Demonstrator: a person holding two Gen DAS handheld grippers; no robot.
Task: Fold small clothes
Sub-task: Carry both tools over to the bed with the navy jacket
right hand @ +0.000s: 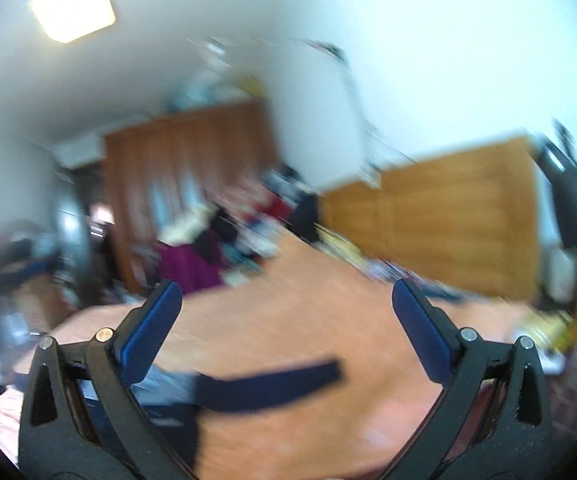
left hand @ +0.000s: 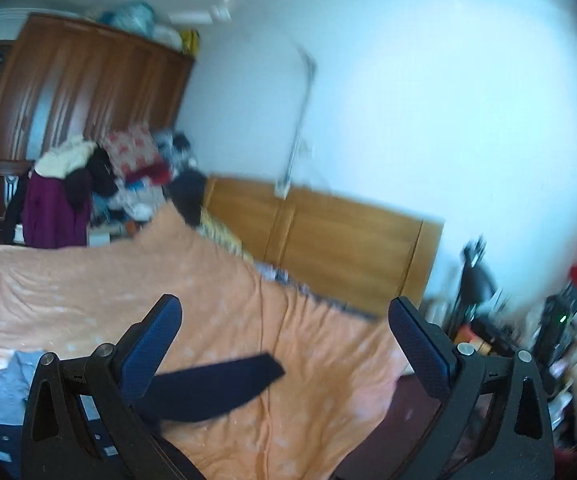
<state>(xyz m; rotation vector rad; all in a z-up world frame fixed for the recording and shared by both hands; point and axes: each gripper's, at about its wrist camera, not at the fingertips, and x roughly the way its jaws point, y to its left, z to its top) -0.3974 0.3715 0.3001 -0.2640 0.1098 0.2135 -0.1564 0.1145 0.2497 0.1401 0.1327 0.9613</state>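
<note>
Left wrist view: dark navy garment (left hand: 216, 390) spread on orange bedcover (left hand: 68, 292), one long narrow part reaching up and to the right, long axis running from lower left to upper right, free end squared off near centre frame. Light blue cloth (left hand: 4, 384) just beside it at lower left. Left gripper (left hand: 284, 312) raised above the bed, jaws spread wide, nothing between the blue pads (left hand: 150, 350); garment low in the gap and passing behind the left-hand finger. Wooden headboard (left hand: 328, 236), brown wardrobe (left hand: 88, 92) and heap of clothes (left hand: 128, 180) beyond.

Right wrist view, heavily blurred: same navy garment (right hand: 268, 386), long part nearly level, tip toward the right. Right gripper (right hand: 286, 304) likewise wide apart and empty, garment below and between its fingers, contact not discernible.
</note>
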